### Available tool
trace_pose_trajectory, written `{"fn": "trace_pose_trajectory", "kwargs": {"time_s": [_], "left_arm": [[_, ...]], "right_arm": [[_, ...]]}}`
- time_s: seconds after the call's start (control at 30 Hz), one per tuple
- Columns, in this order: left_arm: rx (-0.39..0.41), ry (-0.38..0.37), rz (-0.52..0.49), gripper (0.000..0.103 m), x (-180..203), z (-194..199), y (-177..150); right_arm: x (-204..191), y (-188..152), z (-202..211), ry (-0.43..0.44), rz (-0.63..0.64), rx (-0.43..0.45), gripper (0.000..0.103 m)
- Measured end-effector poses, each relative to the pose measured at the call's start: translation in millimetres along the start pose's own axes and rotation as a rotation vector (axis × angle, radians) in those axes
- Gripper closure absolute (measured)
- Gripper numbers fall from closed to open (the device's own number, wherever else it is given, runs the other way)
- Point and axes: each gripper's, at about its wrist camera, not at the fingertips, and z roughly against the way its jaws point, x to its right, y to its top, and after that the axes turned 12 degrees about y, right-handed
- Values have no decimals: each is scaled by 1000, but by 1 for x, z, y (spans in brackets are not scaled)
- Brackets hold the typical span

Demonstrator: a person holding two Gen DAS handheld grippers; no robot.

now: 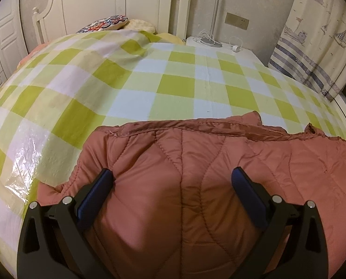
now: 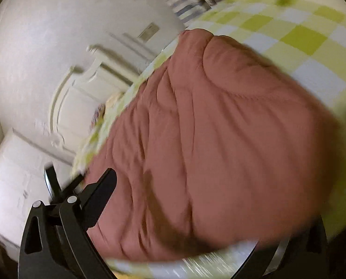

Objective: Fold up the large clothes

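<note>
A rust-red quilted jacket (image 1: 196,181) lies on the bed over a green and white checked sheet (image 1: 131,79). My left gripper (image 1: 173,181) is open, its two blue-padded fingers (image 1: 96,193) spread wide just above the jacket's near part, nothing between them. In the blurred, tilted right wrist view the jacket (image 2: 219,139) fills the middle. My right gripper (image 2: 179,200) looks open: the left finger (image 2: 100,193) is beside the jacket's edge, the right finger is hidden behind the cloth.
A white headboard (image 1: 103,2) and pillows (image 1: 107,23) stand at the far end. A white bedside table (image 1: 219,44) with a lamp pole and cables is at the back right. A sailboat-print curtain (image 1: 312,37) hangs on the right. White wardrobe doors (image 2: 17,186) stand nearby.
</note>
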Motion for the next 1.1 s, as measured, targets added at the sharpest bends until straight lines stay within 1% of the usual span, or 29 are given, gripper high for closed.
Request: {"fn": "trace_pose_trajectory", "kwargs": {"time_s": [0.07,0.1,0.13,0.17,0.2,0.27,0.3,0.33,0.37,0.43,0.47,0.53,0.57,0.6,0.63,0.7,0.73,0.8,0.83,0.87,0.9,0.93,0.97,1.0,1.03,1.07,1.1], "left_arm": [[0,-2,1,2,0,0,0],[-1,-1,4,2,-1,-1,0],[0,6,10,2,-1,-1,1],[0,11,19,2,-3,-2,1],[0,12,25,2,-4,-1,1],[3,3,28,2,-5,0,1],[5,2,21,2,-3,0,0],[6,2,5,2,0,1,0],[9,7,-16,2,4,3,-1],[8,38,-67,3,17,14,-2],[30,33,-70,4,23,28,-4],[96,-18,-66,4,35,57,-8],[132,-38,-80,4,44,73,-11],[176,-50,-127,3,62,93,-17],[205,-54,-171,3,76,104,-23],[246,-46,-282,2,113,117,-46],[251,-19,-352,2,133,113,-60],[245,78,-441,2,165,95,-85],[251,81,-423,2,169,91,-92],[272,105,-417,2,170,94,-95],[290,115,-430,2,171,98,-96],[281,99,-432,2,169,97,-94],[253,69,-426,2,165,94,-91],[207,15,-405,2,156,92,-84],[185,-23,-381,2,146,92,-77],[178,-48,-347,2,136,95,-71],[193,-42,-291,2,120,99,-60]], "right_arm": [[1,13,-10,-1,-21,63,5],[1,17,-13,11,-15,78,6],[2,20,-17,41,-7,88,10],[7,21,-20,114,-16,86,34],[13,22,-19,140,-30,85,60],[24,18,-7,213,-39,116,67],[25,13,3,252,-19,140,68],[23,8,13,260,16,152,68],[17,0,25,250,76,167,68],[10,-10,43,233,146,188,68],[7,-13,52,227,170,203,68],[4,-13,64,220,192,225,68],[1,-12,69,213,204,237,68],[-2,-11,76,206,224,252,68],[-6,-11,81,202,240,262,68],[-17,-11,91,187,286,280,68],[-19,-15,93,179,308,287,68],[-34,-17,102,170,364,293,68],[-40,-19,102,154,389,289,68],[-48,-23,102,136,429,290,68],[-54,-24,102,125,454,293,68],[-60,-26,101,112,489,294,68],[-65,-27,101,103,507,292,68],[-67,-28,101,98,515,292,68],[-70,-30,102,91,525,293,68],[-74,-32,103,80,546,296,68],[-75,-33,104,71,560,296,68]]}}
